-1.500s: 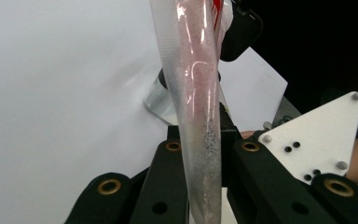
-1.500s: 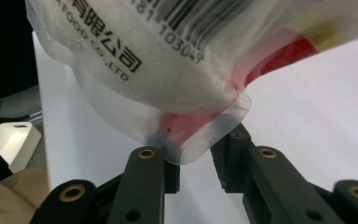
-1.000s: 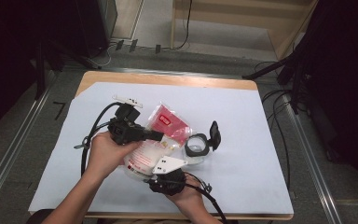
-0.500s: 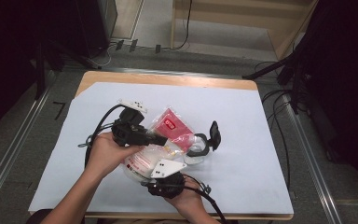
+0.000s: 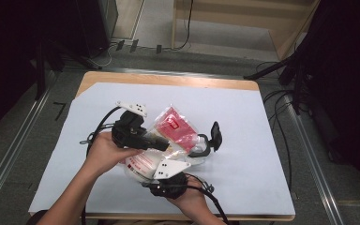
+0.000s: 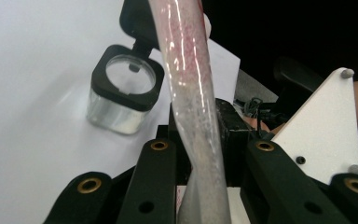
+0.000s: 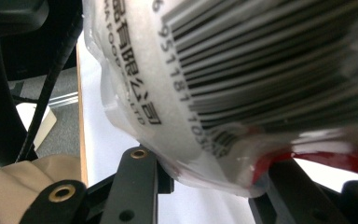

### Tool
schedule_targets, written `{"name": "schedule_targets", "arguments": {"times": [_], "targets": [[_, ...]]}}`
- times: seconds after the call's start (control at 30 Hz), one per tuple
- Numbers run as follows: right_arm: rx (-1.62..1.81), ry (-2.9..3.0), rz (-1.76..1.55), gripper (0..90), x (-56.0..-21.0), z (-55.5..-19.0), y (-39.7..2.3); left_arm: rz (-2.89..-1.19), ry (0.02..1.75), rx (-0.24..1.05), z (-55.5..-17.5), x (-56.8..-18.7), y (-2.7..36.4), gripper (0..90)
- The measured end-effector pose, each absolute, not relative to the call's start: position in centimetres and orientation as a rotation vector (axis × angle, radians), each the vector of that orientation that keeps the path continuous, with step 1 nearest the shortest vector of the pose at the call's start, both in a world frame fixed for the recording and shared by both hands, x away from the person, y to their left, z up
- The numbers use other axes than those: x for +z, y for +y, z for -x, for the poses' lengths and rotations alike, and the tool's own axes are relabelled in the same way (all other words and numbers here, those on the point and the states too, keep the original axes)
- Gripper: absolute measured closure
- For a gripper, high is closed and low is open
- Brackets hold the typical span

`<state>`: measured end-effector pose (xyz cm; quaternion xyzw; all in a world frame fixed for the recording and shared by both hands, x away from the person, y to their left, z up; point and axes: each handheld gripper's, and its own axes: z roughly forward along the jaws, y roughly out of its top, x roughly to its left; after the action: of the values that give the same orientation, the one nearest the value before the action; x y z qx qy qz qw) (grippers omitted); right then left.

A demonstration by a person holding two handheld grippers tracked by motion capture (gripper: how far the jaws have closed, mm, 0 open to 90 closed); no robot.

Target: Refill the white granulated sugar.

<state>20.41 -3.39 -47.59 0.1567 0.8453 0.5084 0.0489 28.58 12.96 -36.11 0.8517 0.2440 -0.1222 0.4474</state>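
Observation:
A clear bag (image 5: 176,124) of white granules with a red label is held above the table by both grippers. My left gripper (image 5: 166,143) comes in from the left. Its jaws have just been opening a little, and its pads still touch the twisted upper part of the bag (image 6: 191,93). My right gripper (image 5: 145,168) reaches up from the near edge. Its jaws have just been closing on the barcode end of the bag (image 7: 261,70), which bulges between them. A clear square container (image 5: 198,145) with its black lid flipped open stands just right of the bag; its open mouth also shows in the left gripper view (image 6: 123,93).
The table (image 5: 243,112) is covered with white paper and has a wooden edge at the back. Black cables trail from both grippers over its left and near parts. Dark equipment and floor cables surround the table.
The right gripper has edged slightly closer under the bag's lower end. The left hand, the bag and the container stay about where they were.

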Motion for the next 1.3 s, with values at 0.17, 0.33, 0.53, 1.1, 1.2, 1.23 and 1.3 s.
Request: {"name": "schedule_targets", "arguments": {"times": [0.17, 0.33, 0.53, 1.1, 1.2, 1.23, 1.3], "targets": [[1.553, 2.590, -0.486, 70.6, -47.7, -20.6, -3.6, -2.091, 0.620, -0.305, -28.8, -36.8, 12.6, 79.6], [1.542, 2.630, -0.471, 70.5, -47.7, -20.6, -3.4, -2.125, 0.596, -0.319, -28.9, -36.9, 12.9, 77.9], [1.517, 2.631, -0.423, 70.5, -47.6, -20.2, -3.1, -2.171, 0.506, -0.325, -28.8, -36.7, 13.3, 77.0], [1.509, 2.675, -0.504, 67.6, -48.2, -20.8, -3.3, -2.034, 0.751, -0.492, -30.6, -39.1, 13.0, 79.6], [1.505, 2.664, -0.512, 59.8, -48.2, -20.9, -3.3, -2.000, 0.765, -0.494, -30.7, -39.0, 13.1, 80.5], [1.521, 2.658, -0.554, 59.0, -48.2, -21.0, -3.4, -1.993, 0.784, -0.485, -30.6, -38.9, 13.1, 80.9], [1.547, 2.636, -0.634, 59.8, -48.1, -21.3, -3.6, -1.998, 0.830, -0.437, -30.4, -38.7, 12.9, 80.8]]}}
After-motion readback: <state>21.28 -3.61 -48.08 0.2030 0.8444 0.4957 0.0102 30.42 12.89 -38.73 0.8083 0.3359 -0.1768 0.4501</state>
